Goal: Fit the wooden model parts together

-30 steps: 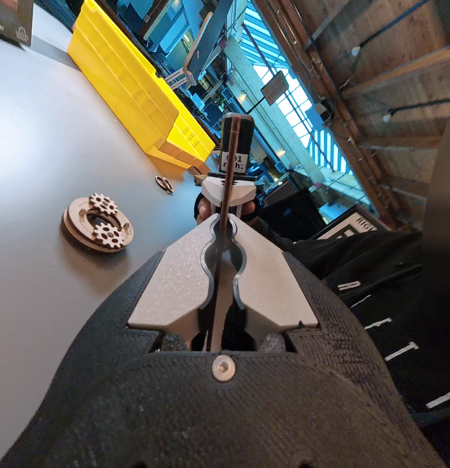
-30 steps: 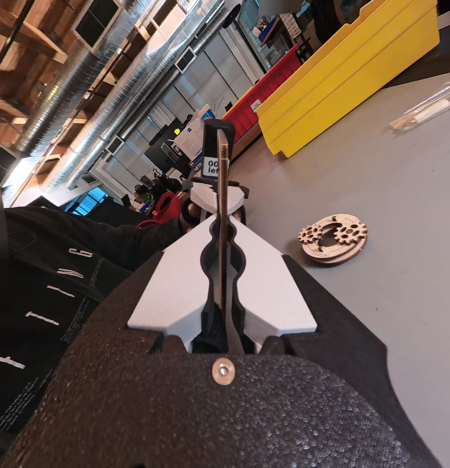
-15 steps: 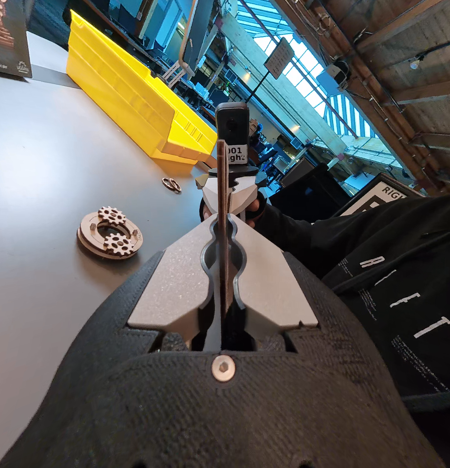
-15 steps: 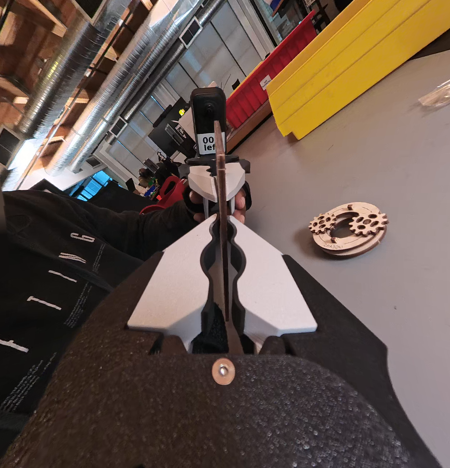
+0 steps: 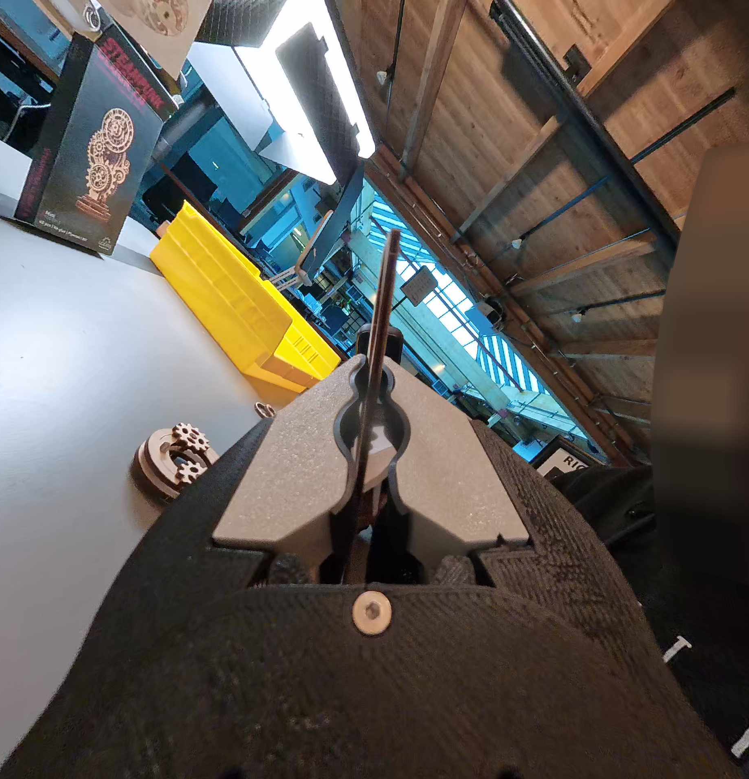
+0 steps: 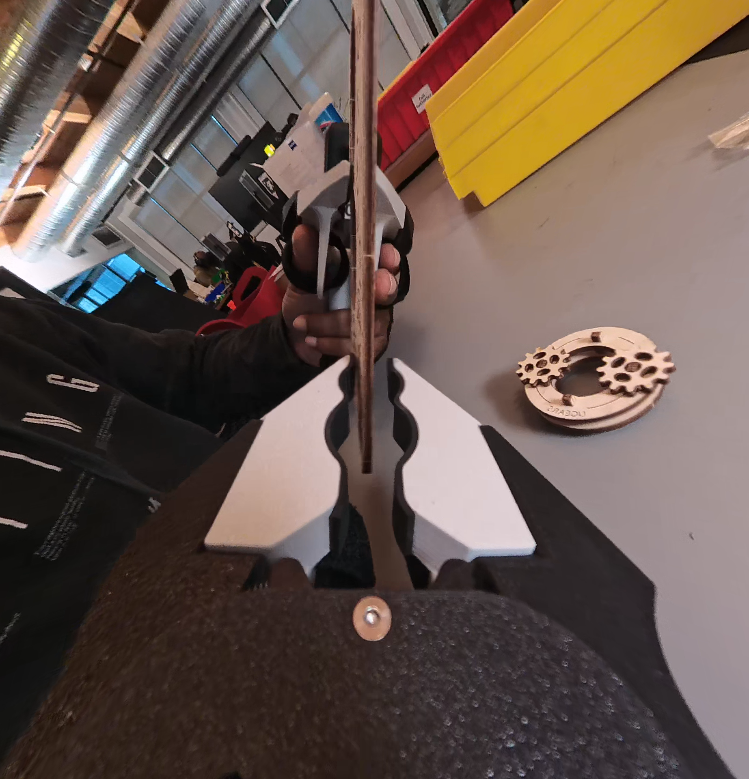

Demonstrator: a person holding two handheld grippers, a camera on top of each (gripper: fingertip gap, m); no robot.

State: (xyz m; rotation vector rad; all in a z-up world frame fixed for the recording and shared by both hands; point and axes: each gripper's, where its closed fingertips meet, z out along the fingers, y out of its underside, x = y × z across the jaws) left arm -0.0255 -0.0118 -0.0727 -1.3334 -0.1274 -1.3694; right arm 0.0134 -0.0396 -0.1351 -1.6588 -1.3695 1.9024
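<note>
Thin wooden sheet (image 6: 361, 295) held edge-on between both grippers, above the table (image 6: 617, 261).

Nearest, the right gripper (image 6: 367, 371) stands partly open: its jaws flank the sheet's end with a gap on each side and do not grip it. The left gripper (image 5: 370, 371) is closed on the sheet (image 5: 374, 362), whose long axis runs straight out along the fingers. Beyond, a hand (image 6: 334, 312) holds that left gripper facing the right one. The gear disc (image 6: 594, 383) lies flat on the table to the right, well apart; behind it, a yellow bin (image 6: 575, 105). Half a second ago both grippers pinched the sheet; since then the right has let go and the left view has tilted upward.
</note>
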